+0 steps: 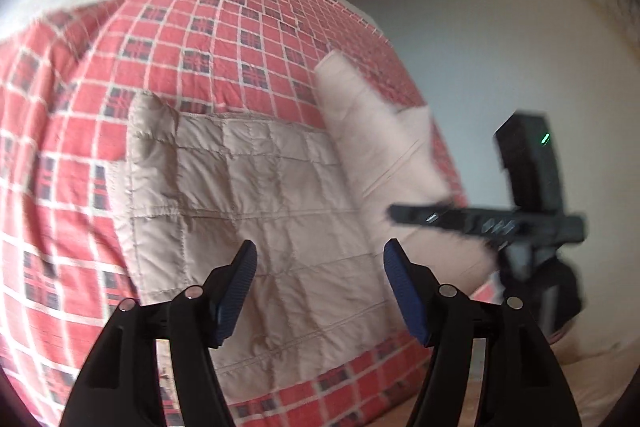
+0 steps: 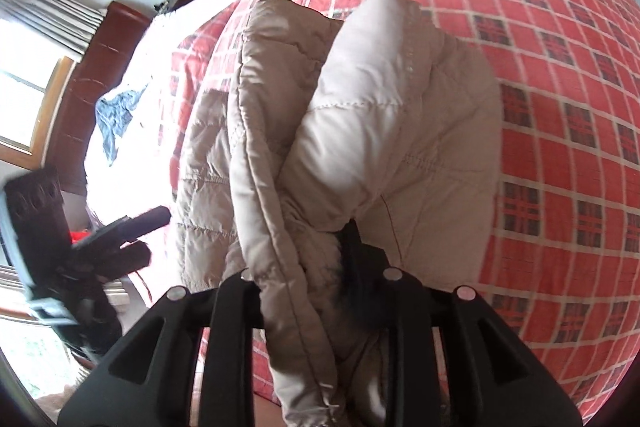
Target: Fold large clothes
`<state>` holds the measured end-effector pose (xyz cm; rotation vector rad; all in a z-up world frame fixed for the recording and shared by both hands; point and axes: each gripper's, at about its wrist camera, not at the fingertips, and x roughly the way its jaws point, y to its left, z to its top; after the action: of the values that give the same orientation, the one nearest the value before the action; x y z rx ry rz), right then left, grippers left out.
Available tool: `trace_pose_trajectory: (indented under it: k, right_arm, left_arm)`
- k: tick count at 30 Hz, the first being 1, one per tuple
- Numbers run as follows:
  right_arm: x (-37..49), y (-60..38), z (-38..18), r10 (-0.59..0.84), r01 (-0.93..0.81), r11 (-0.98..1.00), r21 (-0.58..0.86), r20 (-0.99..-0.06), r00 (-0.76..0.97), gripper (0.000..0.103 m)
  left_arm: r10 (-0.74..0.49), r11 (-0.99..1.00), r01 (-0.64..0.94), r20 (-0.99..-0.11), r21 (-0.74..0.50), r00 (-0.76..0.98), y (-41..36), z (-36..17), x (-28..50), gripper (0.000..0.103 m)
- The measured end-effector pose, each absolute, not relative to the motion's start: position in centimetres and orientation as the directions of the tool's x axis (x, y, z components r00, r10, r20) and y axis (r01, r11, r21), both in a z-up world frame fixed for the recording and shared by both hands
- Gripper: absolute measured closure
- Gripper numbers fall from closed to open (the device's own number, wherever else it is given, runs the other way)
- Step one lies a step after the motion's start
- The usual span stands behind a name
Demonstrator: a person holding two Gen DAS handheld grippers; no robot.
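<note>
My right tongs [image 2: 320,291] are pinched on a bunched edge of the beige quilted jacket [image 1: 256,211], lifting that part off the red checked bed [image 1: 168,39]. My left tongs [image 1: 318,287] hover spread and empty just above the flat body of the jacket. From the left tongs the jacket's long axis runs toward 12 o'clock, with the raised flap at 2 o'clock, so the right is the nearer one to carry it over, I judge.

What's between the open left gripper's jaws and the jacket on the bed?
Nothing. In the left wrist view the left gripper hangs open above the beige jacket, with only air between.
</note>
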<state>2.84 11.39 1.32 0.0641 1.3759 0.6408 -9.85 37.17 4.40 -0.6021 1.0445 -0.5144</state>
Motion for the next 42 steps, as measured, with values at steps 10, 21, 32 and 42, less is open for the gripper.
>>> trace_pose_trajectory:
  k: [10, 21, 32, 42]
  right_arm:
    - [2.6, 13.7, -2.1, 0.511, -0.365, 0.804, 0.47, -0.859, 0.019, 0.051]
    - [1.8, 13.3, -1.5, 0.52, -0.399, 0.792, 0.462, -0.853, 0.044, 0.049]
    - [1.1, 10.8, 1.7, 0.571, -0.411, 0.762, 0.501, -0.818, 0.062, 0.048]
    - [2.4, 0.3, 5.3, 0.553, -0.265, 0.828, 0.493, -0.797, 0.245, 0.04]
  left_arm:
    - [-0.793, 0.573, 0.115, -0.514, -0.811, 0.325, 36.4, 0.9, -4.6, 0.037]
    - [-0.77, 0.636, 0.189, -0.602, -0.748, 0.211, 30.5, -0.1, -0.1, 0.03]
    - [-0.711, 0.7, 0.101, -0.676, -0.707, 0.194, 29.6, -2.7, 2.1, 0.064]
    - [-0.791, 0.61, 0.223, -0.564, -0.76, 0.24, 31.1, 0.0, 0.2, 0.085]
